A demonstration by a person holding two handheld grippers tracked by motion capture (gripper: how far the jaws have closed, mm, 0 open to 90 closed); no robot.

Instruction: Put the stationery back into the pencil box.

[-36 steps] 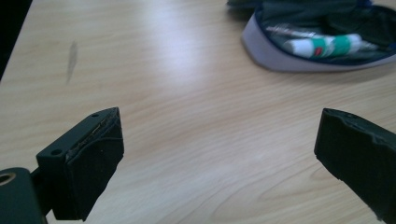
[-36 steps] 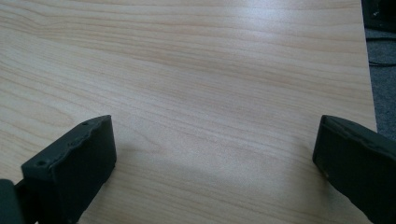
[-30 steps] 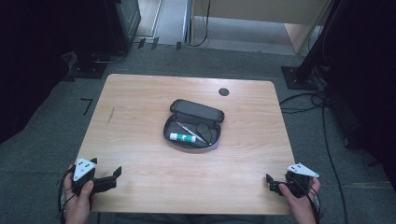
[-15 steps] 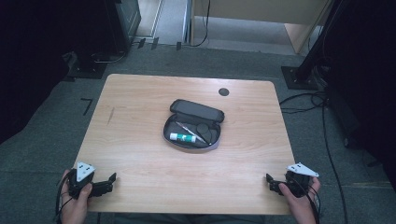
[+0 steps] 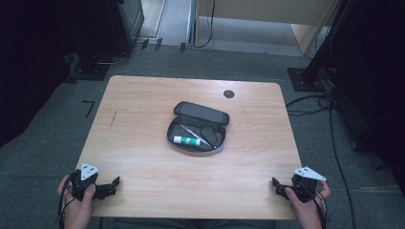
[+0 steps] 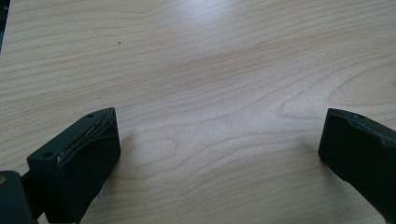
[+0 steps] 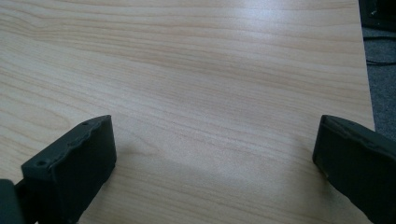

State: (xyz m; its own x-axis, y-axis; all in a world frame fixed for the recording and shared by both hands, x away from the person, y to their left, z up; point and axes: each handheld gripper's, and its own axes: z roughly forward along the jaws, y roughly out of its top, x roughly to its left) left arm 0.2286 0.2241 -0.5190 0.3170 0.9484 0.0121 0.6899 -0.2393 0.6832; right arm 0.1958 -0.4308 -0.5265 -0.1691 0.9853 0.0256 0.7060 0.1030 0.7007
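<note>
An open dark pencil case (image 5: 197, 129) lies at the middle of the wooden table (image 5: 143, 109), with a white and green glue stick (image 5: 187, 140) and a pen (image 5: 191, 132) inside. My left gripper (image 5: 113, 183) rests at the table's front left corner, held by a hand, jaws wide apart over bare wood. My right gripper (image 5: 275, 185) sits at the front right corner, also open and empty. In the left gripper view the left gripper (image 6: 219, 154) frames only wood grain. In the right gripper view the right gripper (image 7: 215, 158) does the same near the table's edge.
A round black cable grommet (image 5: 229, 94) is set into the table near its far edge. Grey carpet (image 5: 43, 143) surrounds the table, with cables (image 5: 334, 143) on the right and dark stands and equipment behind.
My left gripper has drawn back toward the front left corner of the table. The right gripper has barely shifted. The pencil case has stayed put.
</note>
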